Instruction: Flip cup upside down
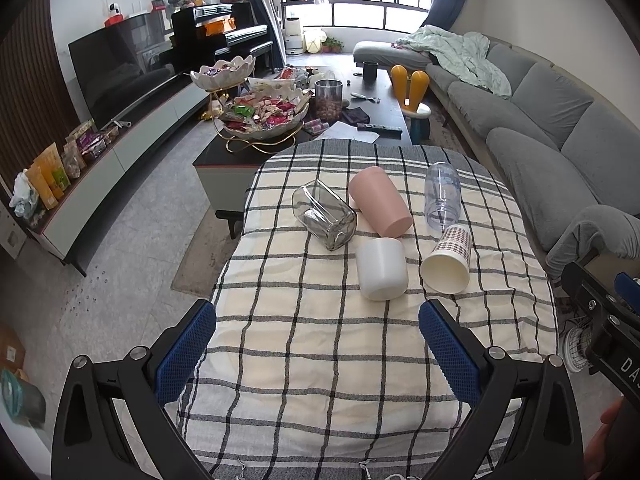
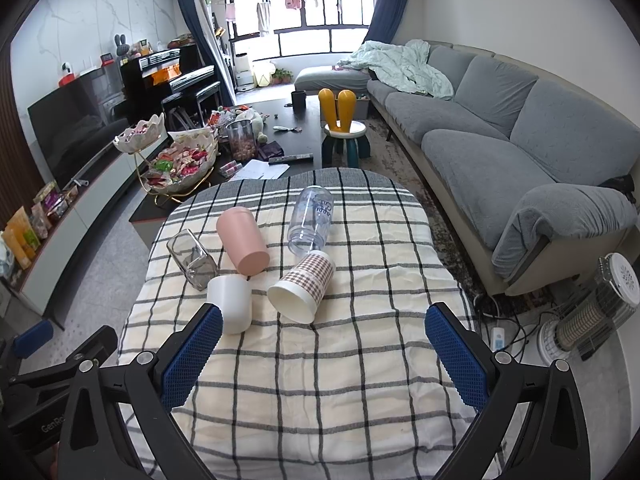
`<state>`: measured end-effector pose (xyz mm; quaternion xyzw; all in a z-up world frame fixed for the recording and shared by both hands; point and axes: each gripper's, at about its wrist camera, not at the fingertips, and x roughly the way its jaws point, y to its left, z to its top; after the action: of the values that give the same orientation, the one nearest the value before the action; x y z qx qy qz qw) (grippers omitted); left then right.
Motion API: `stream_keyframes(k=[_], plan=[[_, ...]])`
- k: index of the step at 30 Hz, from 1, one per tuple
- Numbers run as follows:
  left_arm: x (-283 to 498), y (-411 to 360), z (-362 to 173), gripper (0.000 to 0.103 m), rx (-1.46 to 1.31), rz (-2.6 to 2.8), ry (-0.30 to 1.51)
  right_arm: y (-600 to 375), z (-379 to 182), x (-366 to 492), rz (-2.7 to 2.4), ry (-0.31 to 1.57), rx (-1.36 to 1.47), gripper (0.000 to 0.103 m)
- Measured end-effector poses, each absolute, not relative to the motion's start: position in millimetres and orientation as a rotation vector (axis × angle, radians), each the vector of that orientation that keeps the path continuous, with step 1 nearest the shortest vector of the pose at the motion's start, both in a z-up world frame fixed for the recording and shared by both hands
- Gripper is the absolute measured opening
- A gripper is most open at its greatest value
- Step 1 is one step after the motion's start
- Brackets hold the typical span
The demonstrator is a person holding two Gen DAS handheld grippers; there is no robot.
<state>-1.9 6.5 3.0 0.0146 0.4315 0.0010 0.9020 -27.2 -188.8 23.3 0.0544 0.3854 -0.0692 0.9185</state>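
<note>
Several cups lie on their sides on a table with a checked cloth [image 1: 320,360] [image 2: 320,380]. There is a square glass cup [image 1: 325,214] [image 2: 192,259], a pink cup [image 1: 380,201] [image 2: 242,239], a white cup [image 1: 382,269] [image 2: 231,304], a plaid paper cup [image 1: 448,259] [image 2: 302,286] and a clear plastic cup [image 1: 442,195] [image 2: 311,220]. My left gripper [image 1: 318,320] is open and empty, short of the white cup. My right gripper [image 2: 323,322] is open and empty, just short of the paper cup's mouth.
A dark coffee table [image 1: 380,108] with snack bowls [image 1: 264,114] stands beyond the cloth table. A grey sofa [image 2: 500,128] runs along the right, a TV cabinet [image 1: 120,152] along the left. A heater [image 2: 588,320] and cables lie on the floor at right.
</note>
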Motion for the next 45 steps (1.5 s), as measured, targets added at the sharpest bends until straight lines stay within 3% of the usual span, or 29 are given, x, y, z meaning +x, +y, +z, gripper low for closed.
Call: stream_keyframes(k=[45], plan=[[2.5, 1.1, 6.1, 0.103, 0.026, 0.007, 0.884, -189.0, 25.2, -25.9, -0.141, 0.784, 0.114, 0.102]])
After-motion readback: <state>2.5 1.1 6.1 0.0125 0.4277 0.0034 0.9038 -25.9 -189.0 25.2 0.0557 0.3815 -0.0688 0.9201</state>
